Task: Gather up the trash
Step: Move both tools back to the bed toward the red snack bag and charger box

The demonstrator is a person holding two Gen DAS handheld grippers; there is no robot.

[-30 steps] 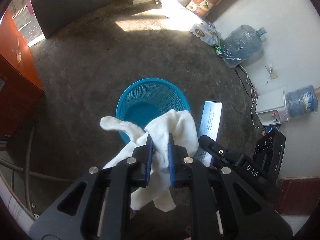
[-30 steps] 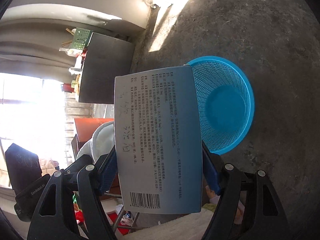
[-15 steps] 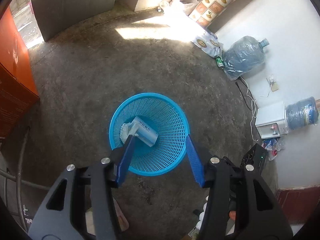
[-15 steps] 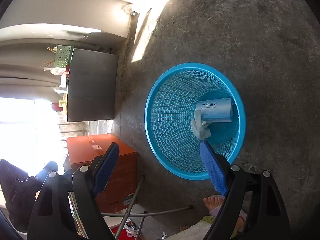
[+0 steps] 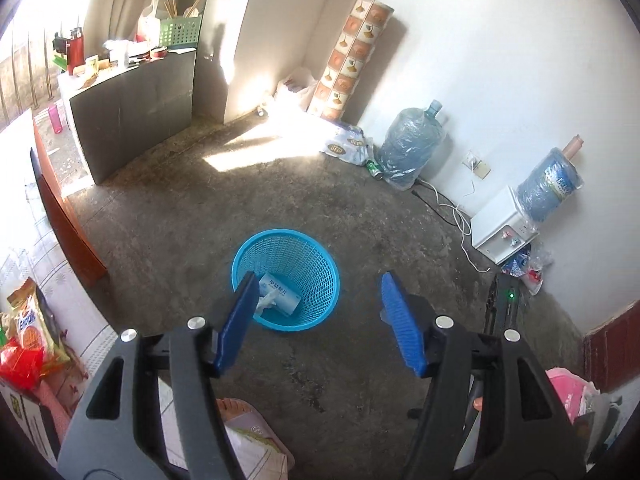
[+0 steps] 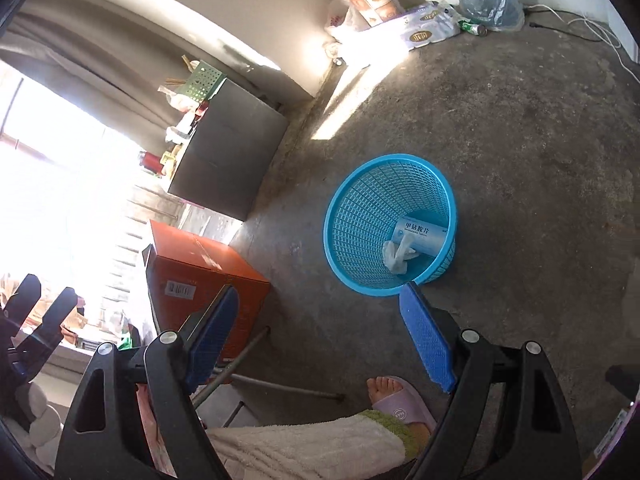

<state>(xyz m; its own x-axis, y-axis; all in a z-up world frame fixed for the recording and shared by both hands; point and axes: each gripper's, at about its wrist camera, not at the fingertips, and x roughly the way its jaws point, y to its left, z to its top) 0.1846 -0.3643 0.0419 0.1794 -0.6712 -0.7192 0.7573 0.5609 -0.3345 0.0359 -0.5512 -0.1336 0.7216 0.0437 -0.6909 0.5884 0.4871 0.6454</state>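
Starting at the left of the left wrist view, a crinkly snack bag [image 5: 30,320] sits on a tabletop edge at lower left, possibly trash not yet collected. Centre frame, the blue mesh basket [image 5: 286,280] stands on rough concrete floor [image 5: 192,216], holding a smooth rectangular carton [image 5: 280,295] and a limp white cloth [image 5: 266,303]. The left claw [image 5: 320,320] has just been opening and is released, nothing between its ribbed blue pads. In the right wrist view, the right claw [image 6: 320,336] is likewise released and empty, with the basket right of centre. The light, open-weave basket could probably tip if a returning claw clips its rim; the cloth could snag on the mesh.
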